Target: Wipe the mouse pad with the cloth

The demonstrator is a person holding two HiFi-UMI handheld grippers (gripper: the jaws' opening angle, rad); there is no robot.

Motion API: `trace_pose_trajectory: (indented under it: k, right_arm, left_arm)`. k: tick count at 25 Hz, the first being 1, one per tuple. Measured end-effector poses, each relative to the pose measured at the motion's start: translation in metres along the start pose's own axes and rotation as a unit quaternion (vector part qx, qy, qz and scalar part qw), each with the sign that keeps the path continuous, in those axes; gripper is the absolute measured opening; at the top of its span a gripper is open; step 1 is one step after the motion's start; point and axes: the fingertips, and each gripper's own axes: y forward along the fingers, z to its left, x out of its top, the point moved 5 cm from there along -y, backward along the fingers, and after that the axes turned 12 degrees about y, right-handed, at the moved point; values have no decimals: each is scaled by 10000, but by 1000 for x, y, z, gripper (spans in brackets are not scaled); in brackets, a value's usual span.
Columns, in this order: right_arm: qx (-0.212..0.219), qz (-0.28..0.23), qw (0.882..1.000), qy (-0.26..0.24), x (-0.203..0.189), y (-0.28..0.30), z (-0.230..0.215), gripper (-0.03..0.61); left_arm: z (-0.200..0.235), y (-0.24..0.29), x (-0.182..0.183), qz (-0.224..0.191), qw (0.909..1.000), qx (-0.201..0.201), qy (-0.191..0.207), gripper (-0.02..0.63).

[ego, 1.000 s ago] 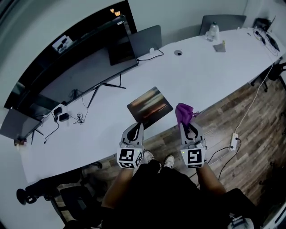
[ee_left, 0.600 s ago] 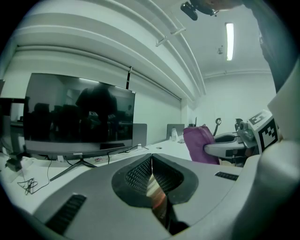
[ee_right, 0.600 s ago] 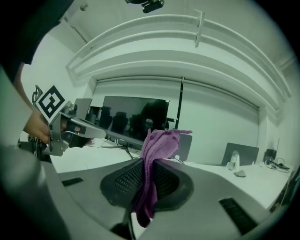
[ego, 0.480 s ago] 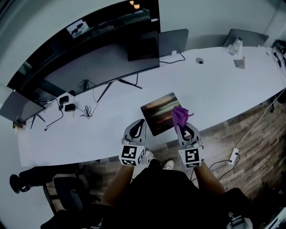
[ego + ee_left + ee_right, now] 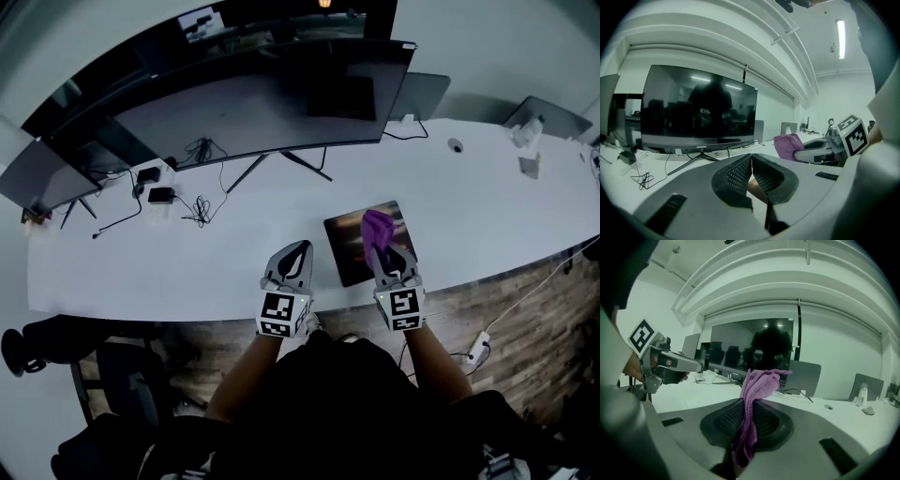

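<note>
The dark mouse pad (image 5: pixel 356 246) with an orange streak lies on the white table (image 5: pixel 187 272) near its front edge. My right gripper (image 5: pixel 389 257) hovers over the pad's right half, shut on a purple cloth (image 5: pixel 377 228) that sticks up past the fingertips. In the right gripper view the cloth (image 5: pixel 754 394) is pinched between the two black pads and hangs down behind them. My left gripper (image 5: pixel 297 250) is held just left of the pad, jaws shut with nothing in them (image 5: pixel 751 164).
A wide curved monitor (image 5: pixel 253 108) stands at the back of the table, with cables and a power strip (image 5: pixel 159 187) to its left. Laptops (image 5: pixel 417 94) and a bottle (image 5: pixel 530 127) sit far right. An office chair (image 5: pixel 56 342) stands below the table's left end.
The head view has swung so that the table sits more to the left. My right gripper has carried the cloth from beside the pad's right edge to over the pad.
</note>
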Motion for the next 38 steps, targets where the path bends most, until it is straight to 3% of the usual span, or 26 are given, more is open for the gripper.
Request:
trace_pose_trajectory:
  k: [7, 16, 28, 38]
  right_arm:
    - [109, 329, 9993, 162, 4, 32, 9, 61]
    - [689, 935, 9929, 255, -7, 64, 8, 61]
    - [1527, 2091, 9641, 590, -34, 99, 19, 61]
    - [1828, 2532, 9491, 416, -52, 118, 24, 61]
  left_arm:
    - [18, -1, -18, 118, 9999, 60, -49, 21]
    - [25, 4, -34, 413, 9977, 463, -276, 21]
    - [16, -1, -57, 878, 9912, 881, -451, 21]
    - [5, -2, -71, 1287, 9838, 1105, -581, 21]
